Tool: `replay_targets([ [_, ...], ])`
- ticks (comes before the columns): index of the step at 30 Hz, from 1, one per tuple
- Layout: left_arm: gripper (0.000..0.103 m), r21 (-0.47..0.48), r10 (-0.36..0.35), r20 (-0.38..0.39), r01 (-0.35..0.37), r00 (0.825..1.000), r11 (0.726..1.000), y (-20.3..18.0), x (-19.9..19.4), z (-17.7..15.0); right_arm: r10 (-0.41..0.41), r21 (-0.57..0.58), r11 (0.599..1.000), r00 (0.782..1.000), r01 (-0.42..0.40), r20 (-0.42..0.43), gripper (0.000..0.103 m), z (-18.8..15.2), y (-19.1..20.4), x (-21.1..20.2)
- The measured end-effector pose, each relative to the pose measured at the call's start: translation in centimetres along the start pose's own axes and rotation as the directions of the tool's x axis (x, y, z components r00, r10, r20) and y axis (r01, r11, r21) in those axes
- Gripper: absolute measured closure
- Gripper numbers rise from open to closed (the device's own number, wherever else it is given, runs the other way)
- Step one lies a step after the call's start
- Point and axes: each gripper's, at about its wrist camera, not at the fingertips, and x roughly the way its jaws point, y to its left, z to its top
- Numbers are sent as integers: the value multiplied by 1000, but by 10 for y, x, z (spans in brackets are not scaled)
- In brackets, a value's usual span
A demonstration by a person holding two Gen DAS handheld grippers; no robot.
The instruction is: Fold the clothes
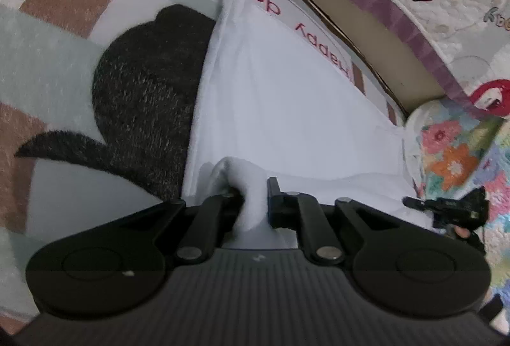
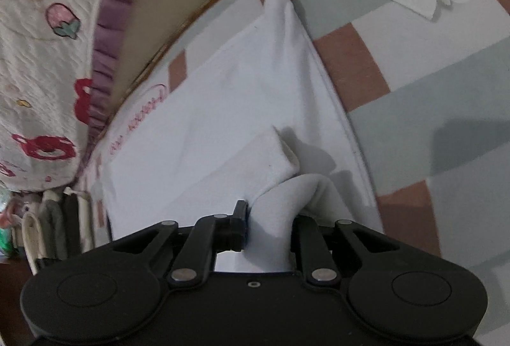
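- left gripper (image 1: 255, 196) pinches a bunched edge of white garment (image 1: 287, 110), likely to lift it for a fold
- right gripper (image 2: 269, 218) likewise clamps it
- garment spreads ahead over checked blanket (image 2: 414, 110)

White garment (image 1: 287, 110) hides both grippers' fingertips and part of the rug's red lettering (image 1: 322, 49).

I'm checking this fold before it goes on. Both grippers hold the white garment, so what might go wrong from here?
1. The left gripper pinches only a small bunch of the white garment; it may slip out.
2. The right gripper also grips bunched cloth, so the fold may crease.
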Motion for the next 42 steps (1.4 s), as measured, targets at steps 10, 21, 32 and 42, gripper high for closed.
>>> replay_targets([
  [10, 54, 148, 1, 258, -41, 966, 988, -23, -104, -39, 19, -76, 997, 946, 6, 324, 62, -49, 5, -84],
  [21, 57, 344, 107, 365, -241, 925, 908, -41, -75, -128, 67, -113, 993, 915, -24, 398, 59, -175, 1, -95],
  [32, 53, 719, 90, 149, -171, 985, 674, -87, -23, -172, -34, -222, 973, 992, 61, 124, 53, -199, 38, -23],
  [42, 46, 846, 142, 126, -181, 982, 501, -101, 0, -198, 18, -254, 967, 986, 26, 167, 80, -210, 35, -2],
])
